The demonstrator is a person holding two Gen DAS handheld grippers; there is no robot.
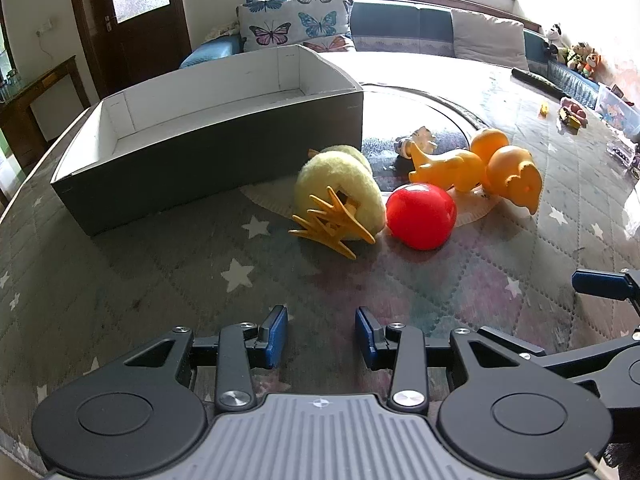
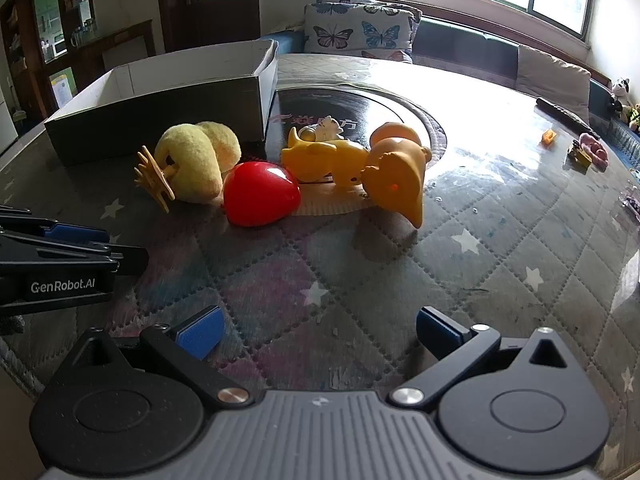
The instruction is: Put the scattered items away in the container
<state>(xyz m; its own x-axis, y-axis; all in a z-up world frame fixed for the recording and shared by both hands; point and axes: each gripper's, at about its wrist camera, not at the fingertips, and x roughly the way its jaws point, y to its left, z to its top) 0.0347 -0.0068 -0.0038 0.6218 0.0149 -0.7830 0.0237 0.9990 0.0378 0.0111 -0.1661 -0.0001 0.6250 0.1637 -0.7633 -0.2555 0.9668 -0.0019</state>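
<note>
Both grippers hang empty and open near the quilted table's near edge, the left gripper (image 1: 321, 338) narrowly and the right gripper (image 2: 320, 332) wider, with the glossy red plastic heart (image 1: 421, 216) straight ahead beside the open grey cardboard box (image 1: 224, 160), nearer the left.

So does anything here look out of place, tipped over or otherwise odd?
The toys sit loose on the table beside the box, which looks empty. The plush chick lies on its side, feet toward the camera, and the orange duck is tipped with its beak down. The red heart touches the chick. Nothing looks spilled or broken.
</note>
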